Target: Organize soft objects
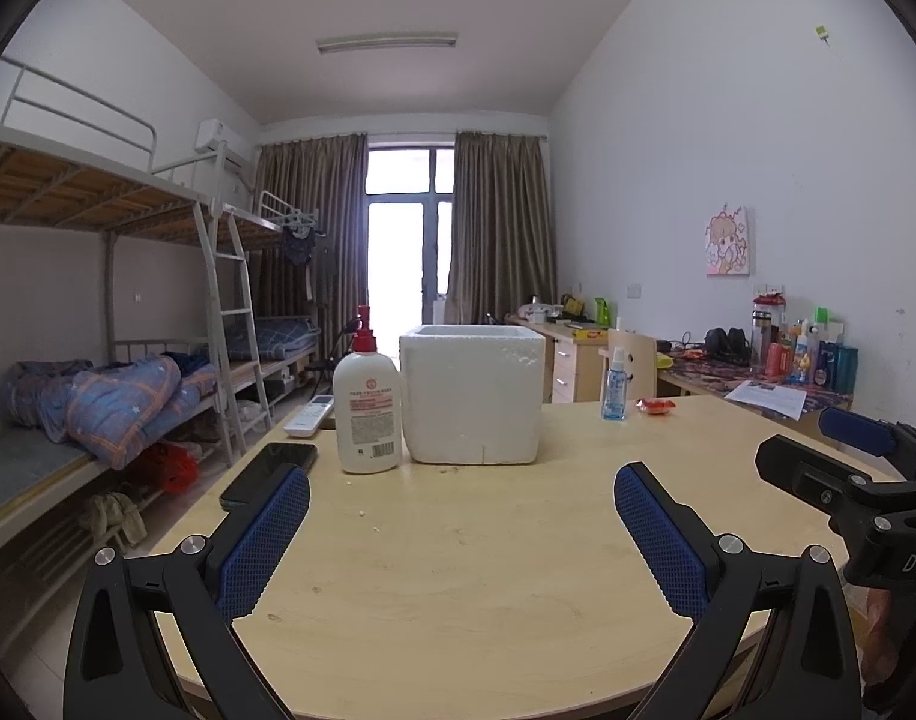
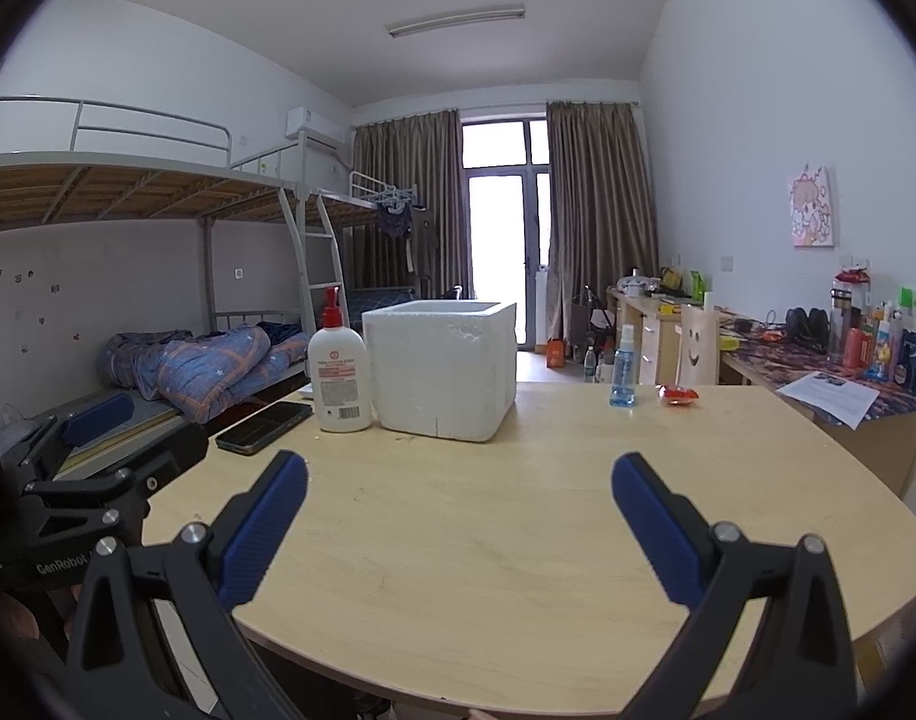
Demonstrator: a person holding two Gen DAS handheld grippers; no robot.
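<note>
Plainly, both tongs gape wide and hold nothing: the left gripper (image 1: 461,507) and the right gripper (image 2: 460,495) hover side by side over the near edge of the table (image 1: 488,570). Beyond them stands the white foam box (image 2: 443,369), beside a lotion bottle (image 2: 340,375); a small red packet (image 2: 677,394) lies well off to the right. Nothing is yet begun; the next move would seem a reach toward the packet.
</note>
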